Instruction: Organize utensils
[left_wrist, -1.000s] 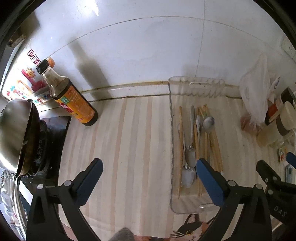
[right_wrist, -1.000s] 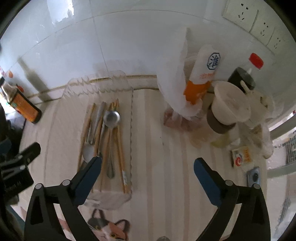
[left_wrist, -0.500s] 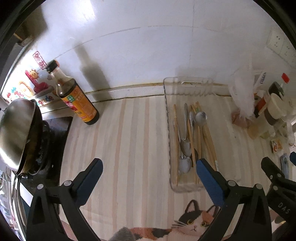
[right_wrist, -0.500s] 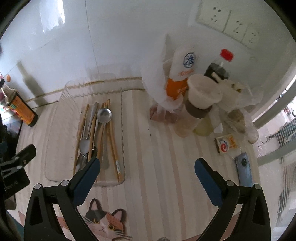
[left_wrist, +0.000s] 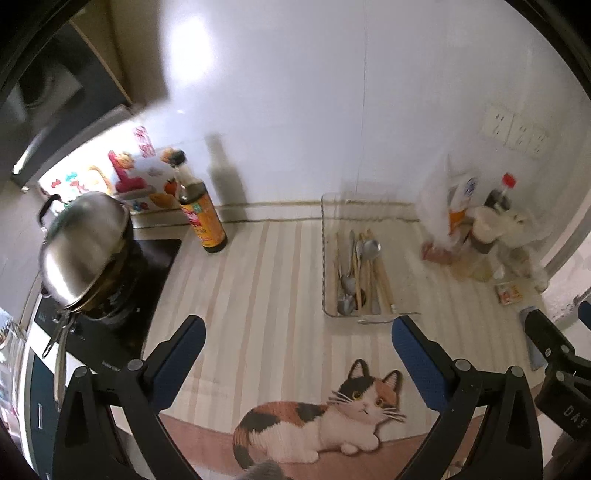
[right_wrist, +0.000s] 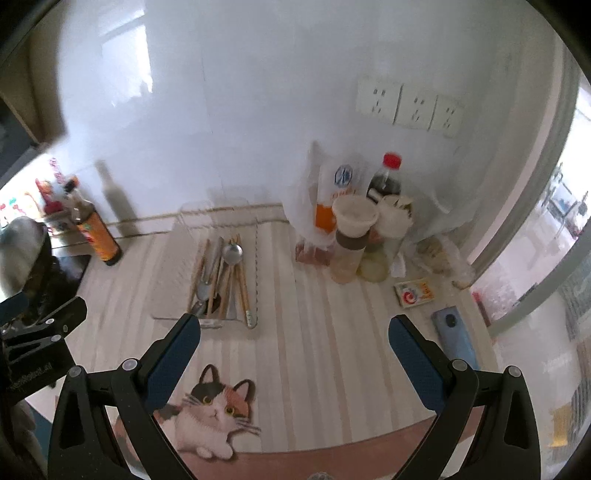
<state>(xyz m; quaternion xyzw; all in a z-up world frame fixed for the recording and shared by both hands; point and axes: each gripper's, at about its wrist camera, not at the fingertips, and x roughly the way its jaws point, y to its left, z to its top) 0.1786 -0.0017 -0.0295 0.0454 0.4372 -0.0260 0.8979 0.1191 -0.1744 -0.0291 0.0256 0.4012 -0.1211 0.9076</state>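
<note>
Utensils (left_wrist: 360, 275) are all sitting in the clear plastic tray (left_wrist: 327, 266), right of centre in the left wrist view and a bit left of centre in the right wrist one. From what I can make out it's a bundle of wooden chopsticks (right_wrist: 236, 284) plus a few metal spoons (right_wrist: 232, 253), all lying lengthwise, and they look more heaped than sorted: spoons overlap the chopsticks, and one spoon bowl points toward the wall while others point the opposite way. So my read is they're gathered in one place but not really separated by type. Whether that counts as finished depends on what "organize" means here; honestly can't tell.

Left claw (left_wrist: 297, 363) is spread wide with nothing between its blue pads, hanging over the striped surface (left_wrist: 258, 295) near the cat picture (left_wrist: 325, 417) at the bottom. Right claw (right_wrist: 293, 360) is the same deal, wide apart and empty, well back from the tray. Neither is touching anything.

I can't spot any loose cutlery elsewhere on the surface. Upper left has the soy sauce bottle (left_wrist: 201, 214) and pot (left_wrist: 83, 251); the right side is a clutter of bottles and cups (right_wrist: 354, 229).
</note>
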